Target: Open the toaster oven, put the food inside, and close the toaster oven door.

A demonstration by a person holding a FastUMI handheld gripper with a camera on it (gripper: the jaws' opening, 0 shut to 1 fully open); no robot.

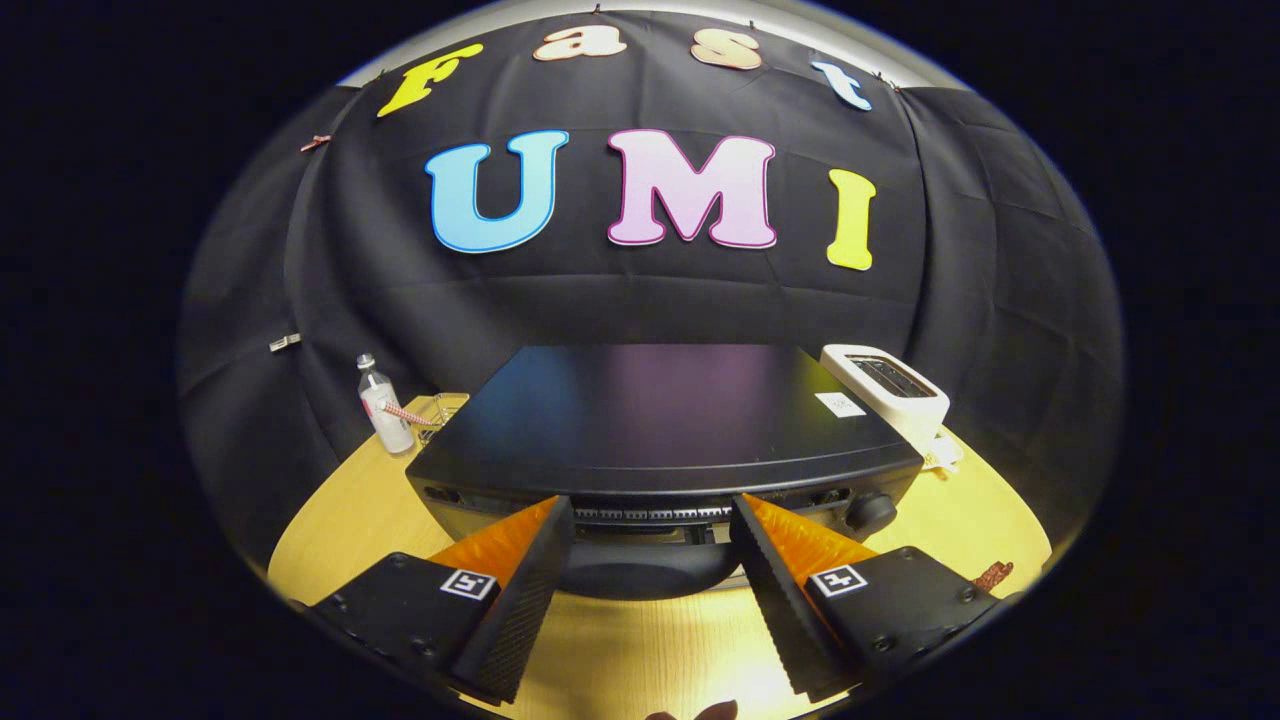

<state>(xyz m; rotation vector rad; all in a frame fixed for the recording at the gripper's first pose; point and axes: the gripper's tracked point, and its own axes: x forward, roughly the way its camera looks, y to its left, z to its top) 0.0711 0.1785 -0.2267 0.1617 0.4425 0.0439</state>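
In the gripper view, the oven point(660, 420) sat on a pale wood-grain worktop point(650, 650), a wide black box with a smooth, faintly glossy flat top and a gently bowed front edge. Under that edge ran a strip of fine vent slots, and below it the dark curved front bulged toward the camera; whether its door was shut or ajar could not be told from this high angle. A round black knob point(868, 511) stood at the right end of the front.

The gripper point(652, 525) hovered just in front of the oven, its fingers spread wide and holding nothing. Each finger was a wedge with a ribbed, saw-toothed inner face, tapering to a tip near the upper front edge of the oven, one on each side of the vent strip; contact could not be judged.

Behind the oven toward the far right corner of the worktop stood a white, rounded slot toaster point(888, 388). Toward the far left corner stood a clear plastic bottle point(384, 405) with a white label, and just beside it a clear glass point(432, 415). A small reddish-brown scrap point(993, 574) lay near the right edge.
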